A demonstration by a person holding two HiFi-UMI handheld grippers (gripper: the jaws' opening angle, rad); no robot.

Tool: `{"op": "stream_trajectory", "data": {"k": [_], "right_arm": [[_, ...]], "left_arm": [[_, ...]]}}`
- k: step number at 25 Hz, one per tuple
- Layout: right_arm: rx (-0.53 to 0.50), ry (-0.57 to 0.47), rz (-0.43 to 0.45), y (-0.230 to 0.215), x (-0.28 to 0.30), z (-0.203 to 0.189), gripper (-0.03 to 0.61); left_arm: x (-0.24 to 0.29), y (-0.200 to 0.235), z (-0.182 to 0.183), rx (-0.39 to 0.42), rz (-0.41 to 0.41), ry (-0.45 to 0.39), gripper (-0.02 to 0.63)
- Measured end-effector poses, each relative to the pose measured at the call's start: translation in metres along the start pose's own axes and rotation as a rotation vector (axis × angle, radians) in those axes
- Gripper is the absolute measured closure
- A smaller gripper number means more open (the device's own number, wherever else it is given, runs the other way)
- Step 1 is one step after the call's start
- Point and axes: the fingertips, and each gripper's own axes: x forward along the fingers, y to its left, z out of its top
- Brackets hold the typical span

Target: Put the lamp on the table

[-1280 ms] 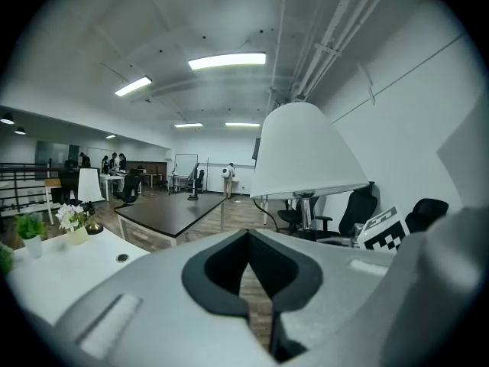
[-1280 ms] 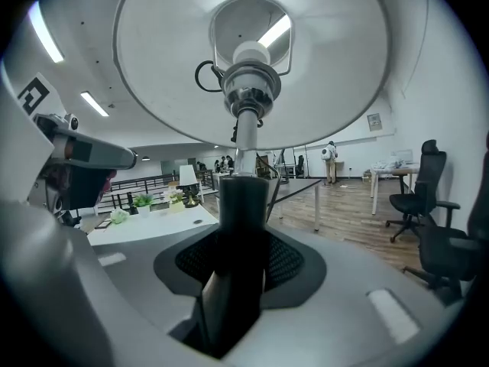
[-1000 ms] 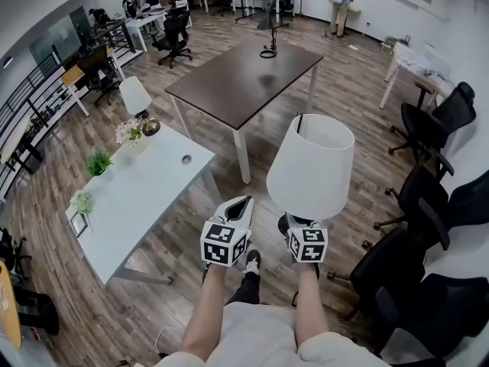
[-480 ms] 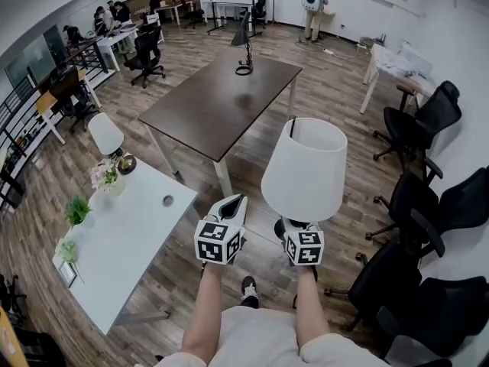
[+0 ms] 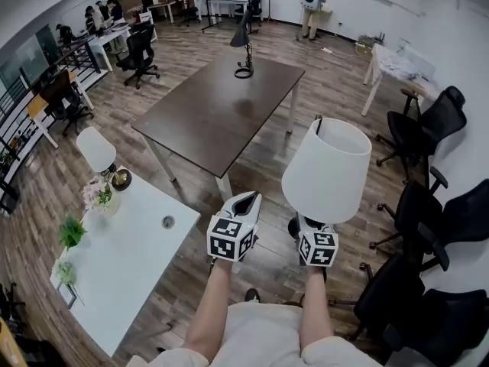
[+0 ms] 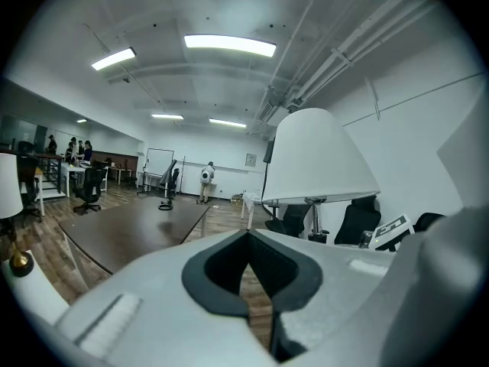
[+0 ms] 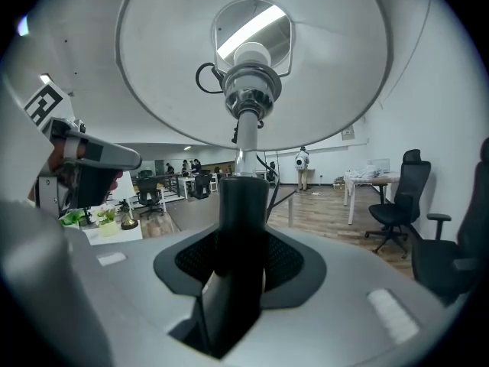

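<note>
I carry a lamp with a white conical shade (image 5: 327,170) above the wood floor; its dark stem (image 7: 243,228) runs up between the jaws of my right gripper (image 5: 313,232), which is shut on it. From below, the right gripper view shows the shade's inside (image 7: 252,60) and the metal socket. My left gripper (image 5: 241,209) floats beside the lamp with its jaws together and nothing in them; the lamp's shade (image 6: 319,159) shows to its right. The dark brown table (image 5: 221,105) stands ahead, the white table (image 5: 130,258) to the left.
A black desk lamp (image 5: 243,44) stands on the brown table's far end. The white table carries a second white lamp (image 5: 98,151), flowers (image 5: 99,197) and small plants (image 5: 70,232). Black office chairs (image 5: 435,212) line the right. People stand and sit in the distance.
The view has shifted: the brown table sits closer and more central, and both grippers with the lamp appear slightly further right. The right grip on the stem is unchanged.
</note>
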Motion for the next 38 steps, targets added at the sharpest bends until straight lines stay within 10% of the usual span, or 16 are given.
{"op": "stream_trajectory", "data": {"k": [18,38], "right_arm": [[-0.031,0.017,0.086,-0.023,0.142,0.03,0.405],[-0.084,0.047,0.22,-0.147,0.301,0.09,0.405]], "left_arm": [[0.088,0.095,0.022,-0.033,0.125,0.005,0.613],[0.281,0.113,0.079,-0.054,0.241,0.006,0.612]]}}
